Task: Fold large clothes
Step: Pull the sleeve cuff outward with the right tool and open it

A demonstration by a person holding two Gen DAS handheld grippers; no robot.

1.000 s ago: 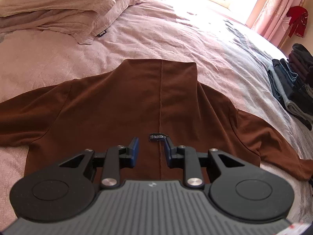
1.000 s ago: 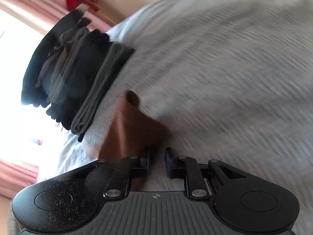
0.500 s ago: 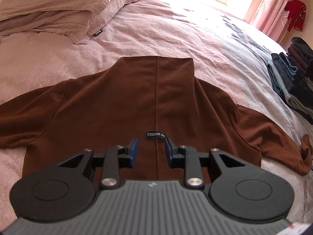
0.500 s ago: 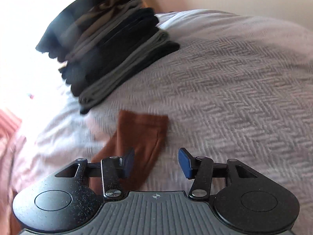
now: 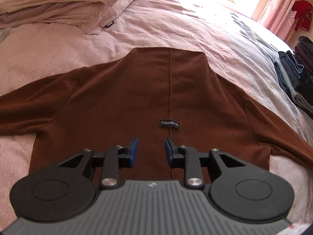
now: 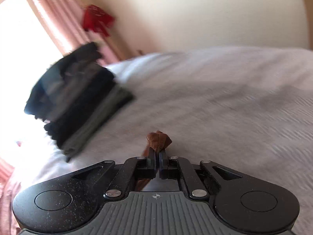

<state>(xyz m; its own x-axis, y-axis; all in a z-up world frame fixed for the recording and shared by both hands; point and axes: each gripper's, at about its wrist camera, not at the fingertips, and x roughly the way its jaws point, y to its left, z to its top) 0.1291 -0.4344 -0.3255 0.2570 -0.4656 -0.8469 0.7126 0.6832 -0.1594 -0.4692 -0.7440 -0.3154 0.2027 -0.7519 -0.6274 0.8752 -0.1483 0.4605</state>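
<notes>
Brown cloth fills the left wrist view: a large top [image 5: 121,101] lies spread flat on the pink bedspread [image 5: 156,25], sleeves out to both sides, a centre seam running down past a small dark label [image 5: 169,123]. Above it, the left gripper [image 5: 151,150] has its 2 blue pads apart with nothing between them. Pillows [image 5: 58,2] sit at the head of the bed, and a stack of dark folded clothes [image 5: 297,82] lies at the right edge. In the blurred right wrist view, the right gripper [image 6: 157,153] is clamped on a bunched sleeve end [image 6: 158,140] of the brown top, lifted off the pale cover [image 6: 225,107]. The dark stack [image 6: 78,105] lies to its left, near a pink curtain [image 6: 58,25].
</notes>
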